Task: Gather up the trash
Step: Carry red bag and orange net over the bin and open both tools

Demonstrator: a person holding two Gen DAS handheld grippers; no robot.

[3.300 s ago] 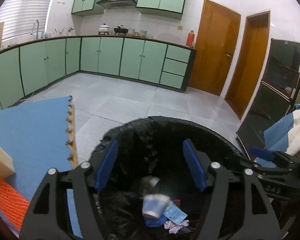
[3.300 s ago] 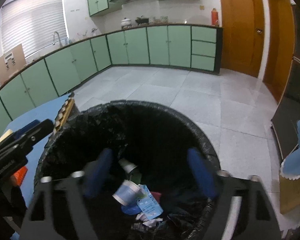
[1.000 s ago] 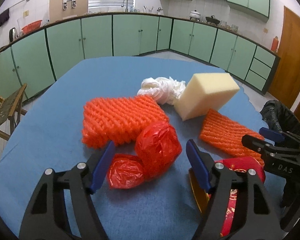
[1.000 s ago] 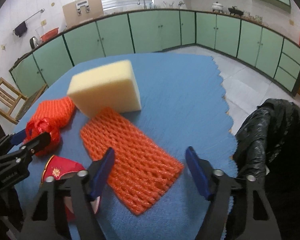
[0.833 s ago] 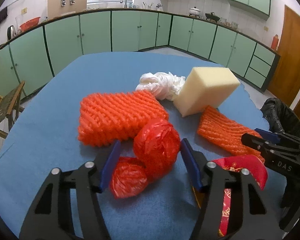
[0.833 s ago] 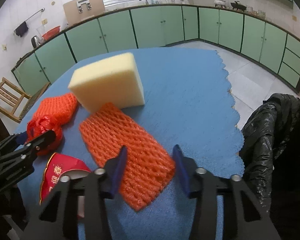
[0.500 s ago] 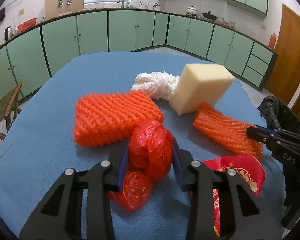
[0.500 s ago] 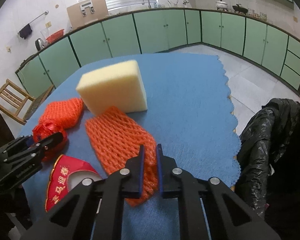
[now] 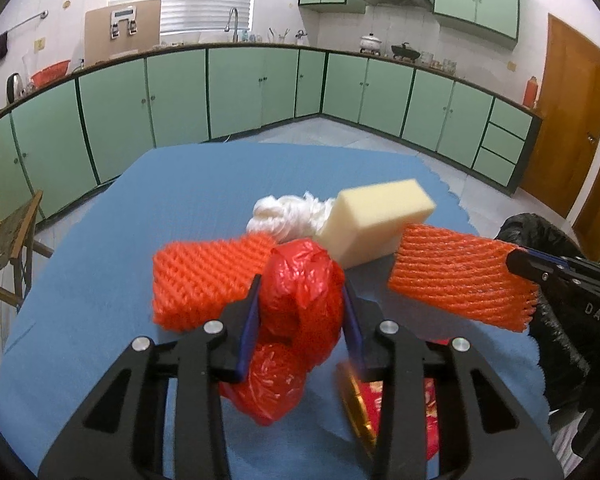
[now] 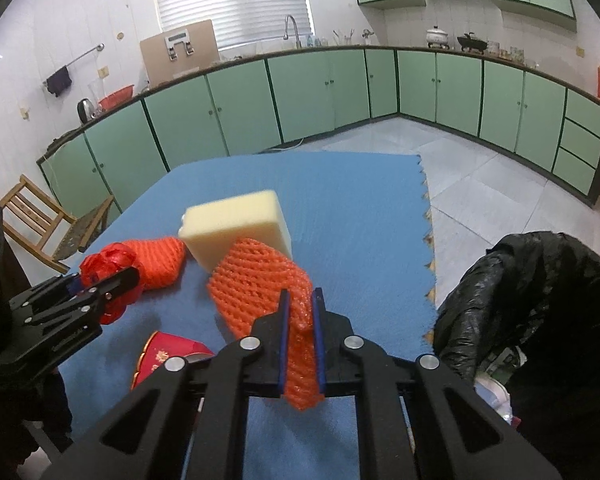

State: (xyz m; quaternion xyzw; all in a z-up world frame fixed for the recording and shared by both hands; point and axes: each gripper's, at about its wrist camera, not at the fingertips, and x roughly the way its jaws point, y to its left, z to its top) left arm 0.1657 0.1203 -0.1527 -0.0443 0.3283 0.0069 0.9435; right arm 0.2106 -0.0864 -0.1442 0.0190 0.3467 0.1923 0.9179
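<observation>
My left gripper [image 9: 300, 300] is shut on a crumpled red plastic bag [image 9: 300, 308] and holds it above the blue table [image 9: 112, 240]. My right gripper [image 10: 299, 304] is shut on an orange foam net sleeve [image 10: 256, 284], lifted off the table; the sleeve also shows in the left wrist view [image 9: 456, 276]. A second orange net [image 9: 204, 276], a yellow sponge block [image 9: 372, 220], a white crumpled wad [image 9: 288, 216] and a red printed packet [image 10: 164, 356] lie on the table. The bin with a black bag [image 10: 540, 300] stands at the table's right edge.
Green cabinets [image 9: 260, 92] run along the far walls. A wooden chair [image 10: 40, 220] stands left of the table. Grey tiled floor [image 10: 480, 184] lies beyond the table's right edge. Wooden doors [image 9: 568, 128] are at the far right.
Both grippers came from the bin to the table. The left one shut on the red bag, the right one on the orange net sleeve, and both lifted them.
</observation>
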